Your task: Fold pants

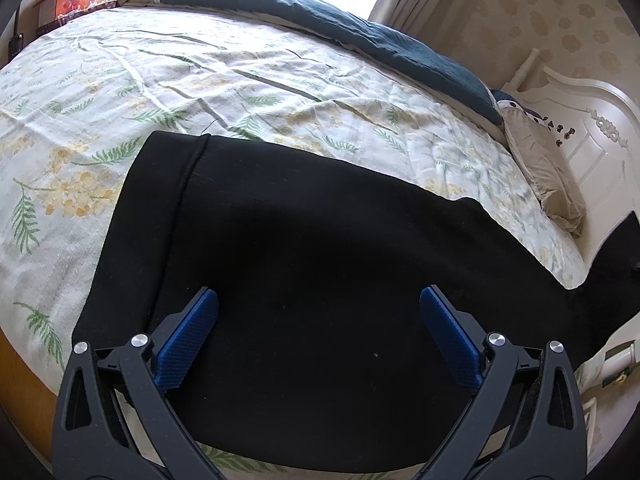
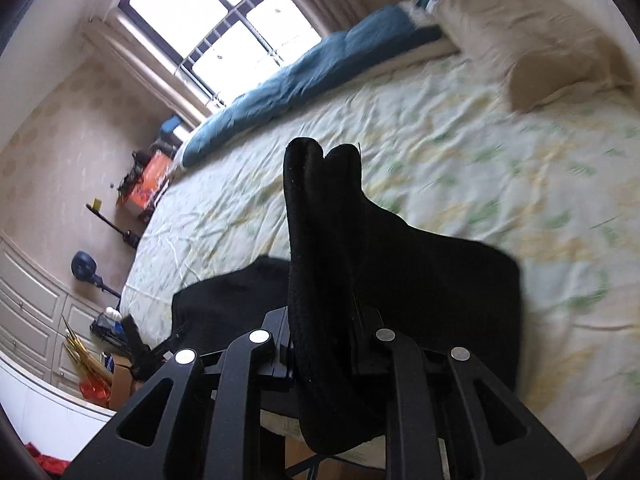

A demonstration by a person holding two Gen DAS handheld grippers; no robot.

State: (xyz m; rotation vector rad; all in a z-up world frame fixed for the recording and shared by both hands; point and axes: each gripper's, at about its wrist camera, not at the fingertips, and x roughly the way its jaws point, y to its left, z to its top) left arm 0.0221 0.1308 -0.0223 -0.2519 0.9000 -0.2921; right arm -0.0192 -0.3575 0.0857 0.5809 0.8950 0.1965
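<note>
Where the black pants [image 1: 304, 264] lie spread across the near edge of the bed [image 1: 168, 80], the cloth reads as a thick, matte, slightly fuzzy knit, with a raised seam running down its left part and specks of lint on it. The sheet beneath is thin, crumpled cotton printed with green fern fronds and yellow blossoms. The left gripper [image 1: 319, 308] hovers over the flat pants with its jaws wide apart and nothing between them; its ribbed blue pads [image 1: 188, 340] face each other across bare black cloth. In the right wrist view, the right gripper [image 2: 324, 344] has its jaws nearly closed on a bunched fold of the pants [image 2: 324, 240], which stands up from them in two rounded lobes, while the rest of the garment trails down to the bed. A rumpled teal quilt [image 1: 360, 28] lies along the far side of the bed, and a beige pillow [image 2: 532, 40] sits at the head beside a carved white headboard [image 1: 592, 136]. Past the bed's foot are white drawers [image 2: 36, 320] and floor clutter. Nothing lies on the pants.
</note>
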